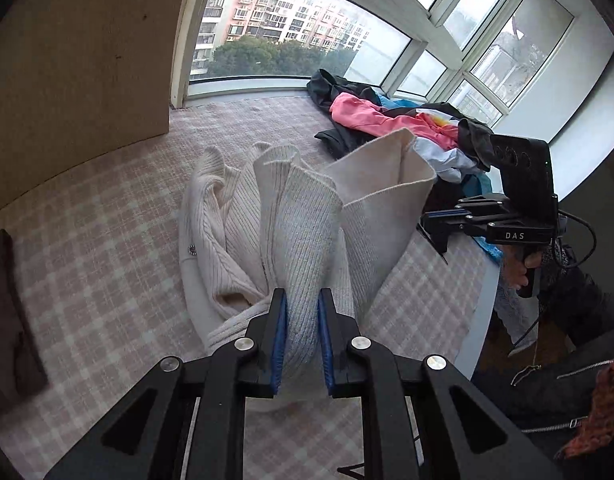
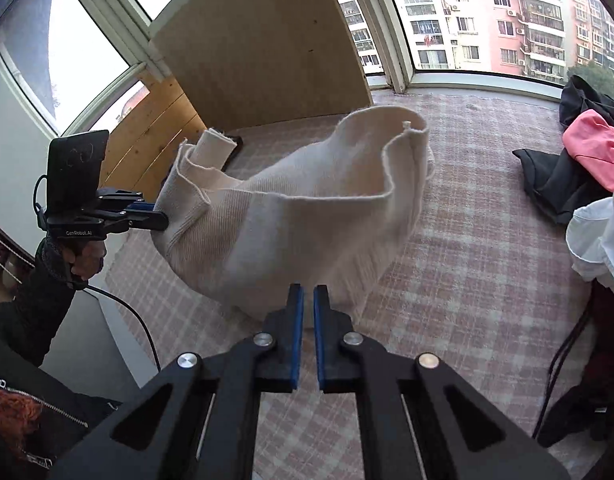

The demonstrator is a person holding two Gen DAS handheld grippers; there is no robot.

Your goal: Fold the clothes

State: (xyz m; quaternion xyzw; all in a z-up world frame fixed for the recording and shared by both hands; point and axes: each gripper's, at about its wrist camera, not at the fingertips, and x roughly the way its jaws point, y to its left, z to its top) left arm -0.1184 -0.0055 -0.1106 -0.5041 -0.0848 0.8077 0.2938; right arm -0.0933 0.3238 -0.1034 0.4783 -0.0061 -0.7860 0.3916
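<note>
One tongs [image 1: 301, 300] on sweater [image 1: 307, 216]

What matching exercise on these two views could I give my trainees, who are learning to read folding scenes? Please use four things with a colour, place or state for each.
Things:
1. sweater
2. pink garment
3. left gripper
4. wooden board

Descriptions:
A. lies in the heap of clothes near the window
B. shut on ribbed knit
C. cream, partly raised off the checked cover
D. brown, stands upright beside the window

Pairs: 1-C, 2-A, 3-B, 4-D
</note>
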